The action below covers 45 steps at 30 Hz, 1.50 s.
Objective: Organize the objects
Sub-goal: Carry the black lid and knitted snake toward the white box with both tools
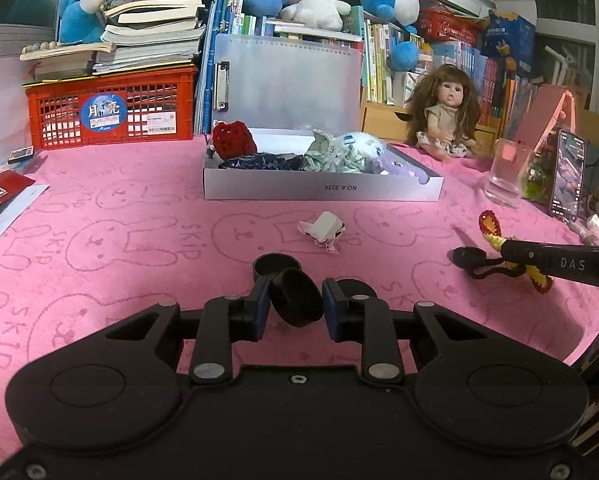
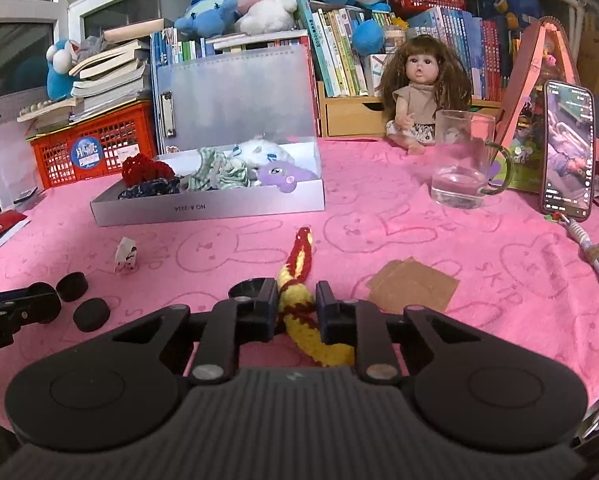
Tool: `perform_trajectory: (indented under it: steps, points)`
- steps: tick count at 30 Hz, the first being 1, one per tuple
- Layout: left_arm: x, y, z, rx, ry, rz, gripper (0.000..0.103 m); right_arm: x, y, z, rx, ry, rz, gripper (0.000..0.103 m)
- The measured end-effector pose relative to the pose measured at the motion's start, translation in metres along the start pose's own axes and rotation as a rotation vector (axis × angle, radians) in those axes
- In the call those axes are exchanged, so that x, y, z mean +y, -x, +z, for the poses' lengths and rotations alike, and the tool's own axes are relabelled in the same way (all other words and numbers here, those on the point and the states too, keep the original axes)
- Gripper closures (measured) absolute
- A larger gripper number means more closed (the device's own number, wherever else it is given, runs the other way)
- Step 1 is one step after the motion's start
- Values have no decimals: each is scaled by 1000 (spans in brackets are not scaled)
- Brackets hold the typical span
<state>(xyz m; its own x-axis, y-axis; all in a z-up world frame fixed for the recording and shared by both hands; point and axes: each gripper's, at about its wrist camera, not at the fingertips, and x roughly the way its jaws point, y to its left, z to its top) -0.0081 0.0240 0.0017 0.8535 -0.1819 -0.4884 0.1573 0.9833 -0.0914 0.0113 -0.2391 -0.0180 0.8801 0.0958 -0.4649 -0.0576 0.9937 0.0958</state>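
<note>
Two handheld grippers work over a pink tablecloth (image 1: 119,264) printed "SKIP".
The left gripper (image 1: 293,304) pinches a black cap (image 1: 295,298); the right gripper (image 2: 297,306) clamps a yellow-red crocheted cord (image 2: 299,312) before the grey box (image 2: 207,210) marked "NO A 2234".

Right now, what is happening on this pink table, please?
A person is tidying small things with two handheld claws. The left claw grips a black round cap, and two similar caps lie near it on the pink cloth. The right claw is closed on a yellow and red crocheted piece. The open grey box behind already holds fabric items and soft toys. A crumpled white wrapper lies loose in front of the box.
</note>
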Motion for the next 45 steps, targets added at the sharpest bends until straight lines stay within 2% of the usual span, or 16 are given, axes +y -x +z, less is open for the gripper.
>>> perform_trajectory:
  steps: [14, 25, 37, 45]
  points:
    - [5, -2, 13, -6, 34, -11, 77, -3, 7, 9, -53, -22, -2, 79]
    - [10, -17, 45, -15, 51, -29, 77, -3, 6, 30, -113, -19, 8, 79]
    - [10, -50, 104, -52, 63, -48, 77, -3, -22, 71, -114, -61, 76, 79]
    - [18, -90, 136, -37, 111, -49, 77, 3, -64, 100, -49, -97, 176, 79]
